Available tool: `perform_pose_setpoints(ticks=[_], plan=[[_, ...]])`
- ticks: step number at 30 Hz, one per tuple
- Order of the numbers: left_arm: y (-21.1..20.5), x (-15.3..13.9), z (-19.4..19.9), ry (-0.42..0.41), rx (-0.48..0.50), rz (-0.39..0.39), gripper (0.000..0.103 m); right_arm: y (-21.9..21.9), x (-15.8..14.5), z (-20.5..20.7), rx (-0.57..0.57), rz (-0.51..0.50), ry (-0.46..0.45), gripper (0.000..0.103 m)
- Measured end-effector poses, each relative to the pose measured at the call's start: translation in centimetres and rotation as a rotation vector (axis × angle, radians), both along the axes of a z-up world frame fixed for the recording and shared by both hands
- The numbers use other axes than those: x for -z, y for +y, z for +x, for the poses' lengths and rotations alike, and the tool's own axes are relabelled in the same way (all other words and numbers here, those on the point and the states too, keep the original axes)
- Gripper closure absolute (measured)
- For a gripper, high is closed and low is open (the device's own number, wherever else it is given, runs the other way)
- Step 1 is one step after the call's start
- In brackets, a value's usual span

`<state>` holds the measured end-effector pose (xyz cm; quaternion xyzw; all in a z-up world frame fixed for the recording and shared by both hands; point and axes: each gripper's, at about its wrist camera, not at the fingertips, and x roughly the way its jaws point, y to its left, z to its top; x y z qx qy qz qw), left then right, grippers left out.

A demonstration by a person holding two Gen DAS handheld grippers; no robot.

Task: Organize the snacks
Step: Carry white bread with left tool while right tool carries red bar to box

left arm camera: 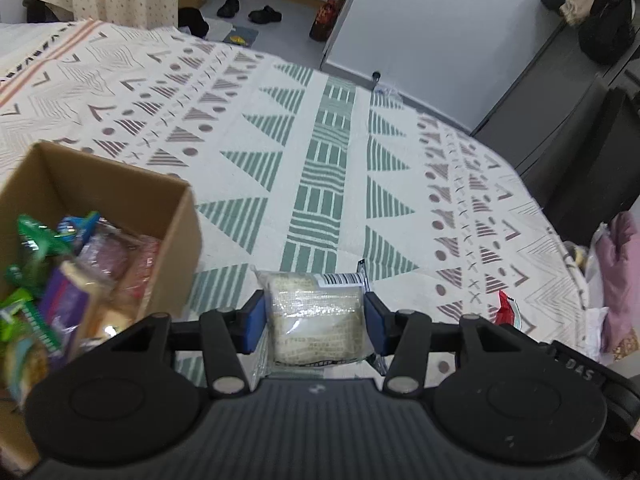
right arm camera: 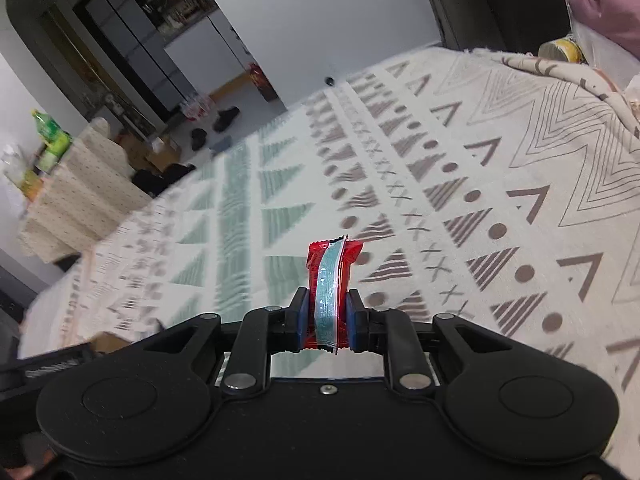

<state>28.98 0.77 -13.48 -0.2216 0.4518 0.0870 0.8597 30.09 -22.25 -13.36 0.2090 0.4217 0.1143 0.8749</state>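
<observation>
Snacks in both grippers. Left gripper [left arm camera: 315,322] fingers pinch a clear-wrapped pale snack pack [left arm camera: 317,316] between the blue pads [left arm camera: 256,320], barcode end pointing forward past the fingertips. Cardboard box [left arm camera: 176,236] sits just left of the fingers, full of mixed snack packets [left arm camera: 60,280]. Right gripper [right arm camera: 326,318] fingers clamp a red snack packet [right arm camera: 331,280] upright, its top sticking out ahead of the fingertips. Patterned cloth surface [left arm camera: 400,152] lies under and ahead of both grippers.
</observation>
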Motion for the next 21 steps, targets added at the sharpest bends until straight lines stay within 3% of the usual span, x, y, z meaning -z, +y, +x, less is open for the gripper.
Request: perform_pose_setpoints(ticks=[5,21], plan=[[0.6,-2.9,-2.7,-0.044,-0.010,-0.004,0.053,1.0,-3.3,-3.3,-0.025,0.029,-0.044,0.084],[4.1,-9.0,-10.4,-0.131,-0.046,-0.017,0.053,5.3,-9.8,-9.9,-0.068,0.061,-0.125,0.084]])
